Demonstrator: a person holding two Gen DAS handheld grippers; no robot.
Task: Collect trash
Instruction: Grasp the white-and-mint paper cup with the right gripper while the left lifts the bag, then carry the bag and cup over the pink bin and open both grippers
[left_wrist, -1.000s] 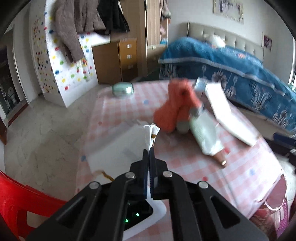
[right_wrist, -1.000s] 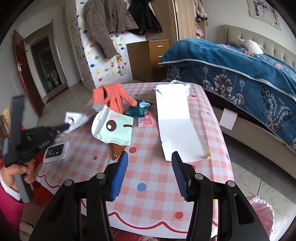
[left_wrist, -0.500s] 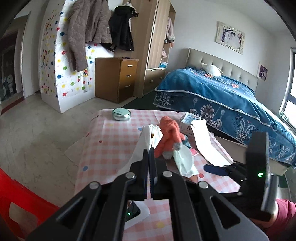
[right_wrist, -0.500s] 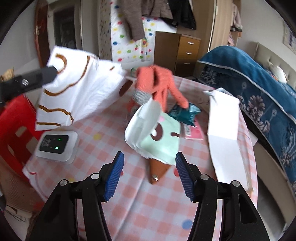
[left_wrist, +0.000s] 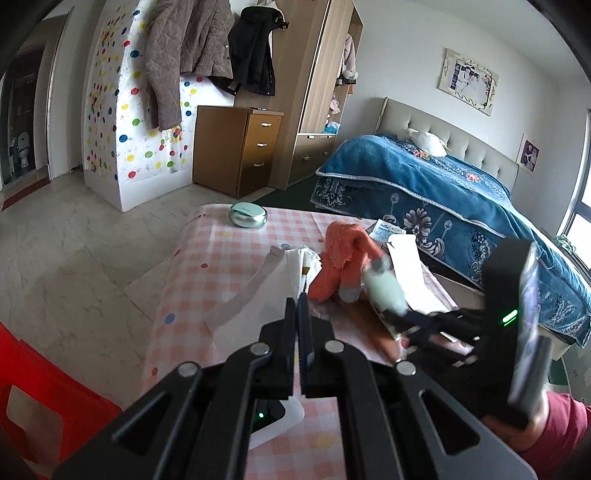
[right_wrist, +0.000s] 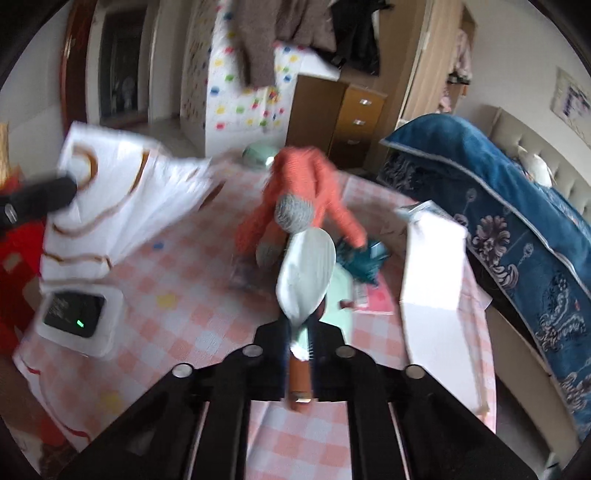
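White plastic bag hangs pinched in the left claw with nothing visibly in it, while the right claw has clamped the mint wrapper on the checkered counter; teal packet and flattened carton remain.

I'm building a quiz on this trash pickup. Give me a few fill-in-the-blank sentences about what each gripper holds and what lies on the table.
1. The left gripper is shut on the white ____ bag.
2. The right gripper is shut on the mint-green ____.
3. The knitted garment on the table is ____ in colour.

Missing words: plastic; wrapper; orange
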